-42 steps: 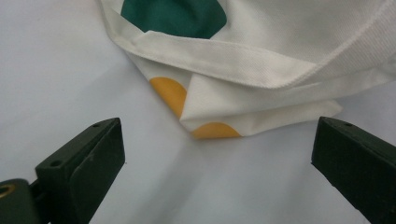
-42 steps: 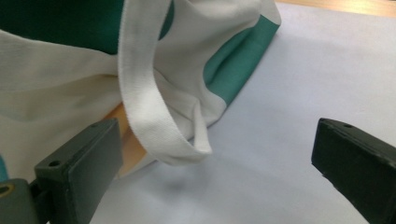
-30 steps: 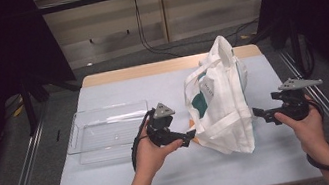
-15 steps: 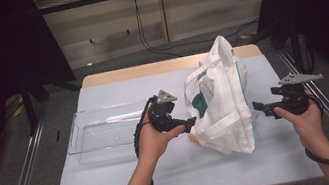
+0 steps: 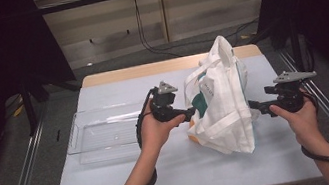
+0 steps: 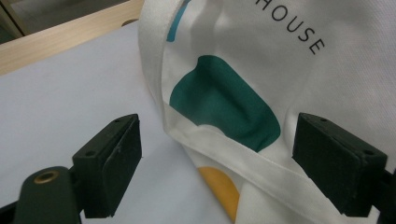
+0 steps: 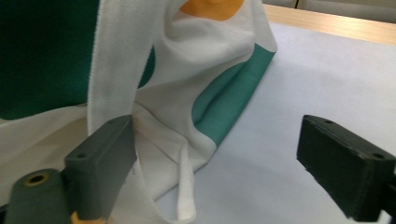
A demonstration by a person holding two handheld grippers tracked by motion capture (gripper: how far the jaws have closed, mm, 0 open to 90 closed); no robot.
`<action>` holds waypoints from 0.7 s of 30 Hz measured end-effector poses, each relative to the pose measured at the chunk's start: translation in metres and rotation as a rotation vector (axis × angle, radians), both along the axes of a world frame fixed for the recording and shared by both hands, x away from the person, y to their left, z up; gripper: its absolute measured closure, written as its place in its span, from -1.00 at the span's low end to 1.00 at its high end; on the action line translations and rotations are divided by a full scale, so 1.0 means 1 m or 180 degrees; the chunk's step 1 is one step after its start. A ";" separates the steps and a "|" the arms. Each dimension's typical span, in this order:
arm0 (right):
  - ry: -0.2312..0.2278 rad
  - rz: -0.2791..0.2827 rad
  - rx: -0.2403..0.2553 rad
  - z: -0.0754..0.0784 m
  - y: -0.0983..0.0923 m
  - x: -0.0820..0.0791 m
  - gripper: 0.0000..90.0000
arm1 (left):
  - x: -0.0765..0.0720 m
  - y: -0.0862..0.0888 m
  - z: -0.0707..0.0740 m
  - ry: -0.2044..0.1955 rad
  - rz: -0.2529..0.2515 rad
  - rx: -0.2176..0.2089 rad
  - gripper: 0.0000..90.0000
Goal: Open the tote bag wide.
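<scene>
We see the white cloth tote bag with green and orange patches [image 5: 222,103] slumped between our grippers. The left gripper [image 6: 219,154] and right gripper [image 7: 219,163] have just been closing, still wide, gripping nothing, folds between the jaws. The bag's mouth is hidden.

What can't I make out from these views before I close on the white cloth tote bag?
- Bag contents: the white cloth tote bag stands bulging in the high view; its own fabric hides the inside.
- Printed wording: in the left gripper view the top edge cuts the lettering off.
- Left gripper tips: in the high view, too small to tell whether they touch the cloth.
- Clear plastic tray: too small and see-through to rule out small items.
</scene>
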State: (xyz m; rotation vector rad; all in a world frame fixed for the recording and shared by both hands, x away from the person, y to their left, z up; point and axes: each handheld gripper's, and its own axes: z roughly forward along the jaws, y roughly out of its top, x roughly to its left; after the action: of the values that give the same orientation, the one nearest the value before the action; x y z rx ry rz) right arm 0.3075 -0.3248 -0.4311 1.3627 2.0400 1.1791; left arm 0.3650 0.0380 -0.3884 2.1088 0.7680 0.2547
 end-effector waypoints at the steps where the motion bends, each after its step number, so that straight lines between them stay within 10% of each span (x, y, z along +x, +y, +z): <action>1: 0.0016 -0.0007 0.0004 0.001 0.001 0.000 -0.73 | 0.001 -0.001 0.000 -0.0006 0.0016 -0.0017 -0.64; 21: 0.0004 0.0112 -0.0030 0.022 0.005 0.000 -0.66 | 0.006 -0.005 0.002 -0.0097 0.0031 -0.0021 -0.53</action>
State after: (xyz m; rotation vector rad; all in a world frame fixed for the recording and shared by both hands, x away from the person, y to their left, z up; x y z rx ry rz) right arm 0.3073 -0.3196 -0.4090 1.3284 2.0758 1.1823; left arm 0.3713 0.0327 -0.3860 2.0906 0.7603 0.2886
